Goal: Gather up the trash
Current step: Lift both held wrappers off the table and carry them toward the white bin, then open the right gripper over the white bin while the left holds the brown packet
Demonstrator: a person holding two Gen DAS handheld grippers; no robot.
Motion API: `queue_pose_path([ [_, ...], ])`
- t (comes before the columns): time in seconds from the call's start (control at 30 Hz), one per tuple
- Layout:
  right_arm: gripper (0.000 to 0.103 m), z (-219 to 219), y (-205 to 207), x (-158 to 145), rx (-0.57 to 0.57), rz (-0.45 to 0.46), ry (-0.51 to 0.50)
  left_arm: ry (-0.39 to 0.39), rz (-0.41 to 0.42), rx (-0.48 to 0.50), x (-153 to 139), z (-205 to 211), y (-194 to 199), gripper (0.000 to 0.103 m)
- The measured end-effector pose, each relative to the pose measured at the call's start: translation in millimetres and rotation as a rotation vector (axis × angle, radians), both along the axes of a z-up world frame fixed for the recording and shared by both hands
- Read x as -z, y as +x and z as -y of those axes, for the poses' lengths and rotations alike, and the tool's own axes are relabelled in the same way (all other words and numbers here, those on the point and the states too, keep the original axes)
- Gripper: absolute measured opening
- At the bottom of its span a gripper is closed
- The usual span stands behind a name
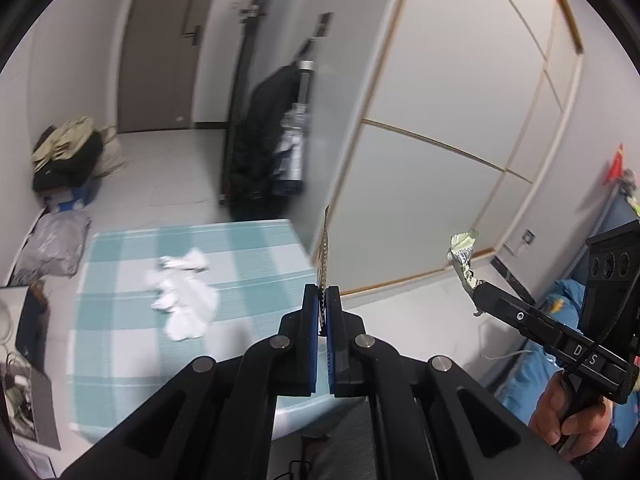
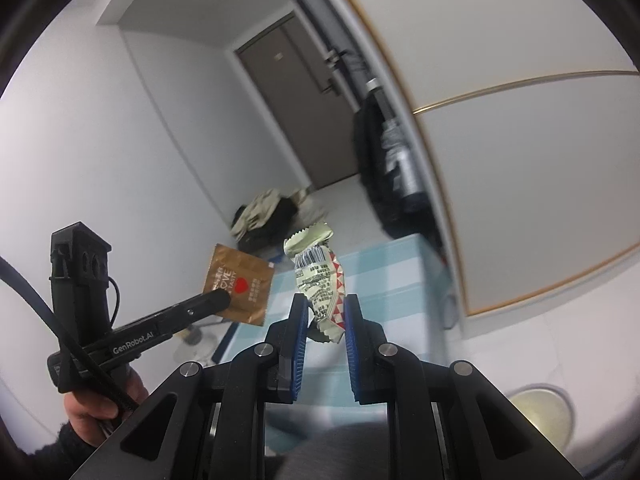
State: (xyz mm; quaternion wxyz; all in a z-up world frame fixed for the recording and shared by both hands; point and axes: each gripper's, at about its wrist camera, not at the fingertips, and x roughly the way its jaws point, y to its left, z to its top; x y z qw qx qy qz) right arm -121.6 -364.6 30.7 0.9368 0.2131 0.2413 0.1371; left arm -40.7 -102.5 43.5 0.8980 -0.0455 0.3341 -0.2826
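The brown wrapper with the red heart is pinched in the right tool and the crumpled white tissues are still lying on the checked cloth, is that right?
Not quite. The brown wrapper is pinched in the left tool, as the right wrist view shows; the right tool grips a crumpled pale green wrapper. The rest holds: the white tissues lie on the checked cloth.

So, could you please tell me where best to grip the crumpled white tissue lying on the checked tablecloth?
Pinch the bulkier lower clump of the tissue from straight above, probably across its narrow width: it lies flat and spread on the tablecloth, leaving no edge to slide under.
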Motion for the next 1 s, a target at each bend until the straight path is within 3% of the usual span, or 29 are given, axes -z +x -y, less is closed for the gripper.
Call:
queue_pose_path([
  [0.23, 0.017, 59.9, -27.0, 12.0, 0.128, -0.026, 0.017, 0.011, -0.011, 0.149, -7.4, 62.9, -13.8, 0.000],
  [0.5, 0.017, 116.6, -47.0, 53.0, 0.251, -0.124, 0.044, 0.062, -0.071, 0.312, 8.1, 137.6, -25.7, 0.000],
  [0.6, 0.017, 134.3, -48.2, 80.0, 0.294, -0.211, 0.048, 0.144, -0.130, 0.315, 24.5, 166.4, -21.4, 0.000],
  [0.7, 0.017, 146.3, -44.6, 108.8, 0.312, -0.299, 0.065, 0.147, -0.261, 0.340, 48.4, 188.8, -9.6, 0.000],
  [1.0, 0.017, 162.9, -30.9, 181.0, 0.313, -0.485, 0.118, 0.223, -0.410, 0.413, 92.2, 243.8, -5.3, 0.000],
])
